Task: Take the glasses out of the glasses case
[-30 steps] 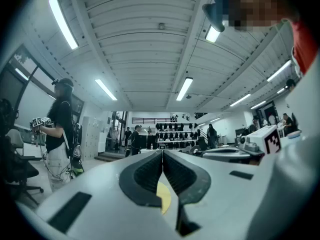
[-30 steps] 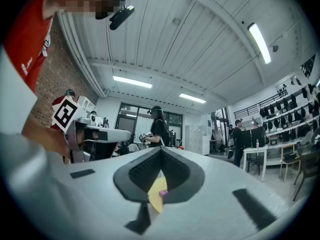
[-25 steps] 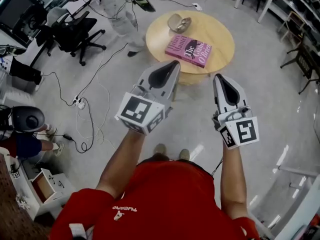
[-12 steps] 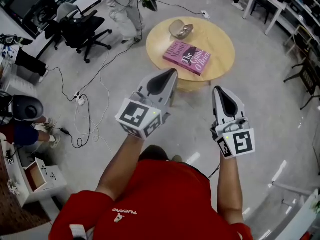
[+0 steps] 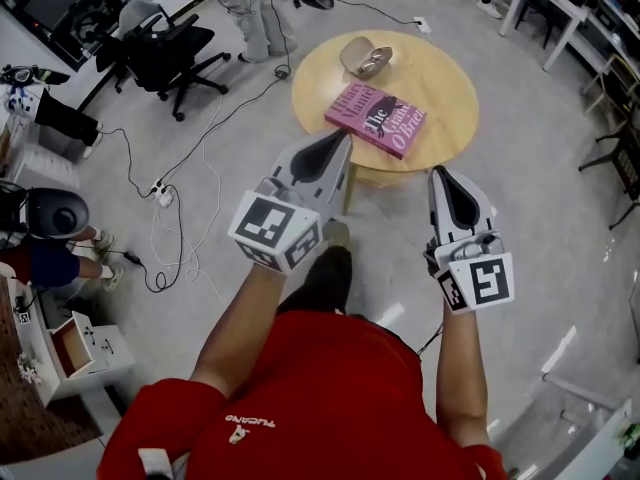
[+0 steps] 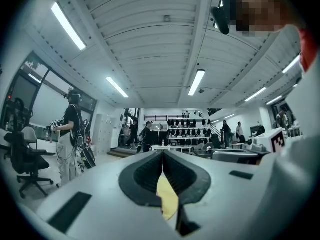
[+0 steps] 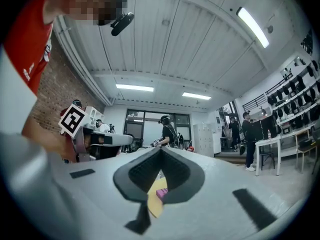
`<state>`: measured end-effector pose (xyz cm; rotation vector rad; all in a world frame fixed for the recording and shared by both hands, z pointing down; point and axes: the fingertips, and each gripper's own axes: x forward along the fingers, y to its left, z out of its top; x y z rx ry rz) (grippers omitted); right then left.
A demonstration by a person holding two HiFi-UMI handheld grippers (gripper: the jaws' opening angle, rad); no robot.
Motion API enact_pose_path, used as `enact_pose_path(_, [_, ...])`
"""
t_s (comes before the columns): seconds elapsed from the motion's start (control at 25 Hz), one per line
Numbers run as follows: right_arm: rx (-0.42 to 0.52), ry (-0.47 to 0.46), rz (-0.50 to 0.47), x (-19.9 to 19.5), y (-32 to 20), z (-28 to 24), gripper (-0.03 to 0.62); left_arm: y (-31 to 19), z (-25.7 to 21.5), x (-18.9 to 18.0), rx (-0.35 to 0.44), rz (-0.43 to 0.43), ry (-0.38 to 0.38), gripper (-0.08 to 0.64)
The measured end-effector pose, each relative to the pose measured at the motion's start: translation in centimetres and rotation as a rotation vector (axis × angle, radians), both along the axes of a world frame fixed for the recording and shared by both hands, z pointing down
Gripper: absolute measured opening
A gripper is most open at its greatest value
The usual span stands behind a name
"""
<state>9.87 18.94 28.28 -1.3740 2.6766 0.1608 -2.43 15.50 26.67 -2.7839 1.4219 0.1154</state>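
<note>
A grey glasses case [image 5: 362,58] lies open on the far side of a round wooden table [image 5: 450,78]; I cannot make out whether glasses are inside. A pink book [image 5: 376,118] lies on the table nearer to me. My left gripper [image 5: 335,140] and right gripper [image 5: 443,173] are held out level over the floor, short of the table's near edge, both shut with nothing between the jaws. In the left gripper view the left gripper [image 6: 162,151] shows a sliver of the yellow table [image 6: 167,199] below the shut pads. Below the right gripper [image 7: 160,149] the book [image 7: 161,192] peeks through.
A black office chair [image 5: 165,48] and floor cables [image 5: 165,228] lie to the left. A person [image 5: 245,8] stands beyond the table. White desks [image 5: 560,8] line the right wall. A small white cabinet [image 5: 75,348] stands at the lower left.
I have stepped towards the table, one foot now forward under the grippers. Both grippers moved along with me and stay shut.
</note>
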Motion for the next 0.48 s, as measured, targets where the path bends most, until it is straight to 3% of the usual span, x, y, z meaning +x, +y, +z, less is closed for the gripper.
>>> enact_pose_path(0.48, [-0.025, 0.046, 0.051, -1.4, -14.4, 0.8, 0.005, -15.4, 1.7, -1.6, -0.022, 0.031, -0.011, 0.012])
